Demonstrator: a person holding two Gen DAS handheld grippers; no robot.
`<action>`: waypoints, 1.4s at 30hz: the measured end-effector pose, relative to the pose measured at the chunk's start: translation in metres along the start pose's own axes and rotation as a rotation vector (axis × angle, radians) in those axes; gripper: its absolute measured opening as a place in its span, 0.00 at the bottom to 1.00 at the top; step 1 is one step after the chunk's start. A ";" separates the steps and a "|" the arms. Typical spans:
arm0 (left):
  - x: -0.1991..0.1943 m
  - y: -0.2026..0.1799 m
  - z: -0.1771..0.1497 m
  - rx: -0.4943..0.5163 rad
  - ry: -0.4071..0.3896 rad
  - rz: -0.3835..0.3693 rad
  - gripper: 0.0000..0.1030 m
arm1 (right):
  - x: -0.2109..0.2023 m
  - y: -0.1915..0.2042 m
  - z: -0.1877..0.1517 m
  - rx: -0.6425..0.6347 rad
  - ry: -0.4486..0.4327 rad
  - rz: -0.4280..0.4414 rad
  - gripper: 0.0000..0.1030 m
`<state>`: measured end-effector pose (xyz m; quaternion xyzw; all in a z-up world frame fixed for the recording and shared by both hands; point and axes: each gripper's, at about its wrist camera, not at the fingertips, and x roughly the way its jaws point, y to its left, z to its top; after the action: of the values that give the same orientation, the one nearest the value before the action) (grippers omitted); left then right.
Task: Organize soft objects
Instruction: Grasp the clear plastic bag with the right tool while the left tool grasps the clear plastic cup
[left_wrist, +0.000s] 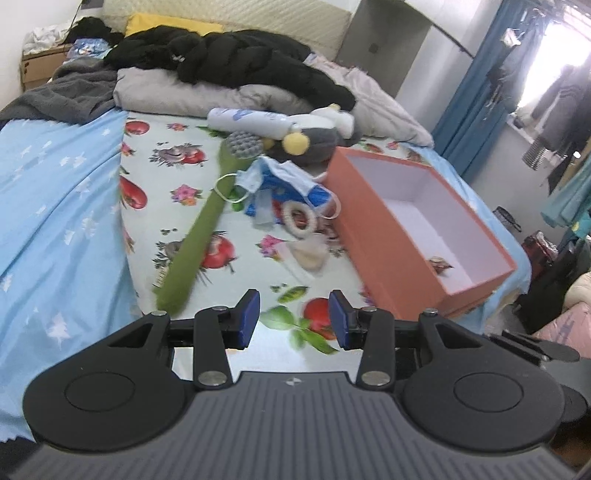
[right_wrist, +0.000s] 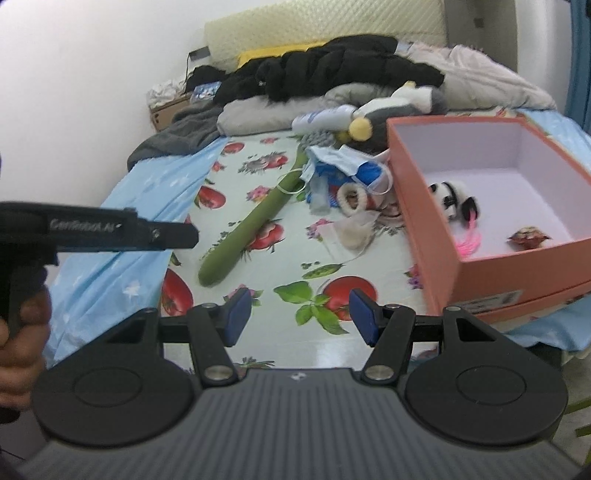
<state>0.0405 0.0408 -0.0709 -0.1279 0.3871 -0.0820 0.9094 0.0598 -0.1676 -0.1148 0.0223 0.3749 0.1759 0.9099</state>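
An orange box (left_wrist: 384, 236) (right_wrist: 436, 236) with a white inside sits on the bed's right side. A small black-and-white plush (right_wrist: 452, 199) with pink strands and a brown item (right_wrist: 528, 236) (left_wrist: 439, 264) lie in it. Left of the box is a pile: a long green plush (left_wrist: 195, 236) (right_wrist: 251, 229), a face mask (left_wrist: 284, 177) (right_wrist: 343, 158), a white fuzzy ring (left_wrist: 299, 218) (right_wrist: 351, 199), a white bottle (left_wrist: 247, 120) and a grey plush with a yellow ball (left_wrist: 306, 142) (right_wrist: 373, 125). My left gripper (left_wrist: 293, 319) and right gripper (right_wrist: 301, 315) hover open and empty over the near sheet.
A fruit-patterned sheet (left_wrist: 166, 155) covers the bed, with light blue fabric (left_wrist: 48, 192) at its left. Black clothing (left_wrist: 236, 62) and grey bedding (left_wrist: 170, 88) are heaped by the headboard. A hand (right_wrist: 22, 332) holding the other gripper's handle shows at left in the right wrist view.
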 end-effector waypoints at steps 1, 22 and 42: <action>0.007 0.006 0.004 -0.005 0.005 0.004 0.46 | 0.006 0.000 0.002 0.004 0.006 0.004 0.60; 0.176 0.068 0.071 -0.129 0.132 0.040 0.55 | 0.149 -0.030 0.050 -0.011 0.062 -0.073 0.60; 0.305 0.067 0.107 -0.096 0.160 0.007 0.56 | 0.227 -0.054 0.055 -0.047 0.090 -0.199 0.60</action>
<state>0.3309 0.0468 -0.2273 -0.1630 0.4626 -0.0703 0.8686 0.2635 -0.1362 -0.2377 -0.0442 0.4118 0.0941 0.9053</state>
